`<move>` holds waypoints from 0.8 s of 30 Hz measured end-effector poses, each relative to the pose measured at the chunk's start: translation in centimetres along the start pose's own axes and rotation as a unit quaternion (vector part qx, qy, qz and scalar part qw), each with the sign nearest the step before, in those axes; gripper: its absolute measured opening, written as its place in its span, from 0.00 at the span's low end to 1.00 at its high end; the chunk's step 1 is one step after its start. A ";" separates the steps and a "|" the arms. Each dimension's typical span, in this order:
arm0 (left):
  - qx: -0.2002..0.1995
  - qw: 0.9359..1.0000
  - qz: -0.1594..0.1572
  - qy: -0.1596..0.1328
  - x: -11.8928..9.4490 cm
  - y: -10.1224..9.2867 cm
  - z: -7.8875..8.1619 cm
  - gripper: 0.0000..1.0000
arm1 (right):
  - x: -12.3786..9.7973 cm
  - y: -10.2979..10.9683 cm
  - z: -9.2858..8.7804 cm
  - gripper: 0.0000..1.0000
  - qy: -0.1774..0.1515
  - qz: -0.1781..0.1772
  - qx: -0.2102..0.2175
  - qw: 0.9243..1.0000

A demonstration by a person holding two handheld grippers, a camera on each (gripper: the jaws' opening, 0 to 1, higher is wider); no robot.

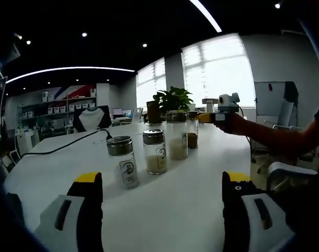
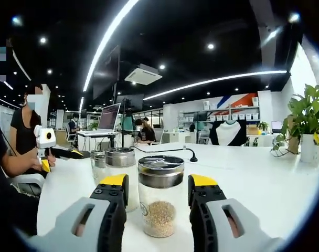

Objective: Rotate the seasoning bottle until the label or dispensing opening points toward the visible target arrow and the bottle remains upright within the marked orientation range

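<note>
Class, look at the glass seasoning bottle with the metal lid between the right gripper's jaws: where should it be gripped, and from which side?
Grip the glass seasoning bottle on its straight glass wall below the metal lid, coming level from the front; it stands upright, round-sided, between the right gripper's open jaws.

seasoning bottles [image 1: 155, 151]: four in a row on the worktop [image 1: 191, 189], all with metal caps
potted plants [image 1: 172, 100]: one, far end of the worktop
black cables [image 1: 70, 144]: one, snaking across the top
laptops [image 2: 109, 116]: one, raised on a stand
people seated in the background [image 2: 145, 134]: two or three, hard to tell
</note>
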State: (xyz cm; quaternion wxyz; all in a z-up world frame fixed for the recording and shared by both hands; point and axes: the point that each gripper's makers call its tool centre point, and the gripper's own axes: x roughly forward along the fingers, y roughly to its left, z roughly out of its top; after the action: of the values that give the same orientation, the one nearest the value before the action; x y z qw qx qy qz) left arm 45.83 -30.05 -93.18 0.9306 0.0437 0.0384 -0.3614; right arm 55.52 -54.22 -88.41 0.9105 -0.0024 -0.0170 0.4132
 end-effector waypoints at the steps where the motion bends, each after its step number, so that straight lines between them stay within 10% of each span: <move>1: 0.000 1.000 -0.001 0.000 0.0 -0.1 0.0 1.00 | -0.4 0.1 0.1 0.45 -0.004 -0.008 0.001 1.000; 10: -0.008 1.000 0.014 -0.022 -0.4 0.5 0.8 1.00 | -3.7 2.4 -1.4 0.53 0.006 -0.061 -0.001 0.998; 24: -0.008 0.999 0.018 -0.034 -2.0 0.0 -0.1 1.00 | -6.3 7.0 -1.9 0.99 0.023 -0.059 -0.022 0.998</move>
State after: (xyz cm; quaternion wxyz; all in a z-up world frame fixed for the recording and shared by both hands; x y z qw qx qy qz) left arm 44.36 -28.64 -93.06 0.9380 0.0243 0.0090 -0.3458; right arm 46.17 -54.32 -90.64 0.9331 -0.0313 -0.0051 0.3582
